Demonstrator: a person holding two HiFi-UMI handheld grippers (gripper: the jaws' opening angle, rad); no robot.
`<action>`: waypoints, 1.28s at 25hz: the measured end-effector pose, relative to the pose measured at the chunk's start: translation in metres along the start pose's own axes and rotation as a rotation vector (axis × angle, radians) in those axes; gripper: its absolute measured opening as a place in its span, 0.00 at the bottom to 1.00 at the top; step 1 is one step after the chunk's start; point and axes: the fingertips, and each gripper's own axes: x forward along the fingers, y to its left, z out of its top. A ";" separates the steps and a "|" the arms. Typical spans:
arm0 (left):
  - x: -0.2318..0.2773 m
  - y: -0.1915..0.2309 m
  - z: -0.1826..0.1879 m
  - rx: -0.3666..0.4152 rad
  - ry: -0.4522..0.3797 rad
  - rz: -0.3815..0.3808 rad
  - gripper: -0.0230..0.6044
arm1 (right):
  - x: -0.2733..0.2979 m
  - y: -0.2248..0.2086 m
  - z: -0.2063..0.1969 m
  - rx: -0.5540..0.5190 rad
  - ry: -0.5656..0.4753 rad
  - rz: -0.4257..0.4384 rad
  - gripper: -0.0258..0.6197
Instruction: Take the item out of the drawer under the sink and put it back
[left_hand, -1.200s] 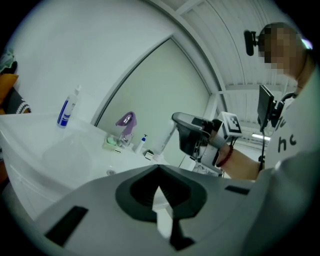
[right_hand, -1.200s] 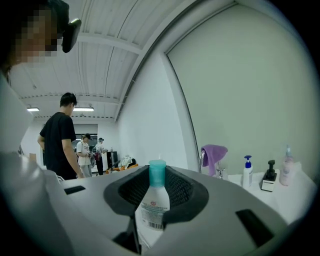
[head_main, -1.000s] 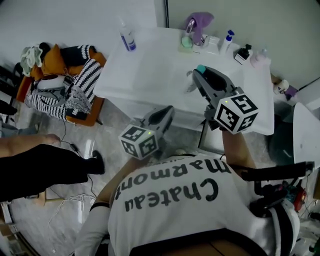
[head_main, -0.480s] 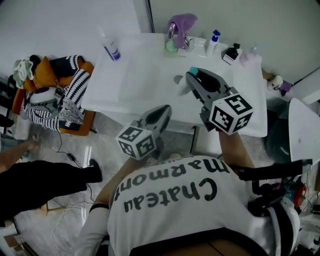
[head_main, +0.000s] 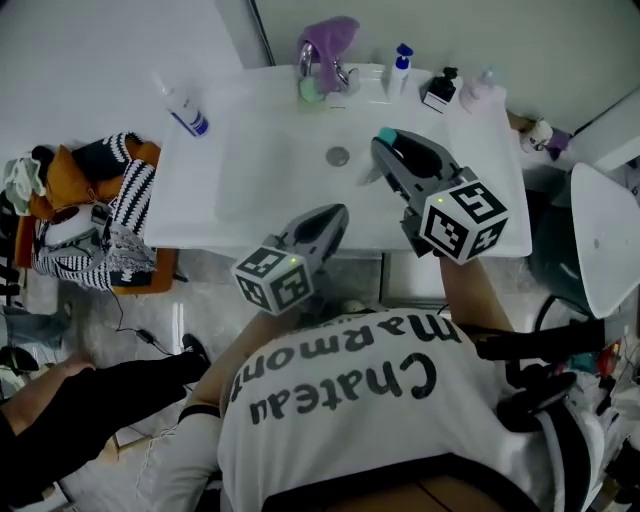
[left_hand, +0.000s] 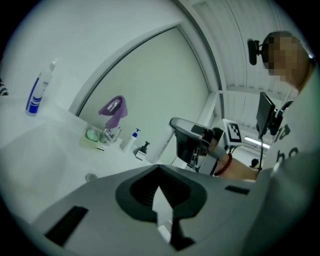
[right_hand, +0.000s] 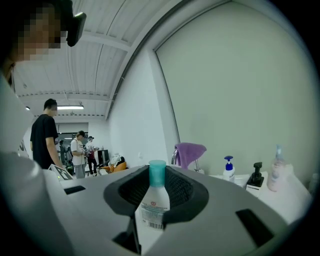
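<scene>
**A:** Where does everything stand?

**B:** The wide white rectangular sink counter (head_main: 200, 190) fills the middle of the head view, and both tools hang over its near edge. The right gripper (head_main: 392, 150) points across the basin and is clamped on a small white plastic bottle with a teal cap (right_hand: 154, 202). So the item is out of the drawer and up in the air above the counter. The left gripper (head_main: 335, 218) sits lower, nearer the body, its jaws drawn together on nothing.

**A:** How will that bottle handle?

**B:** Light and stiff, I'd judge, but smooth-sided, so it could slide or pivot between the pads. The hold is on the lower body, with the cap poking out past the jaws. That looks the sound place to grip, since the narrowing shoulder would likely squirt free.

**A:** What does one view give that another doesn't?

**B:** Only the right gripper view shows the label, the barcode and the pads on the bottle. From the head, little more than the teal cap peeps out. The left gripper view shows its own closed jaws and the other tool side-on. The head view alone gives the layout, down to the small round metal drain (head_main: 338, 156). I can't make out the drawer in any view.
</scene>
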 end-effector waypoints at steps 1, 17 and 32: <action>0.002 0.004 0.004 0.003 0.002 -0.007 0.05 | 0.002 -0.002 -0.001 -0.001 0.002 -0.016 0.20; 0.006 0.063 0.050 0.130 0.125 -0.229 0.05 | 0.049 -0.019 0.016 -0.008 -0.072 -0.287 0.20; 0.017 0.107 0.059 0.090 0.210 -0.358 0.05 | 0.085 -0.047 0.006 -0.041 -0.051 -0.458 0.20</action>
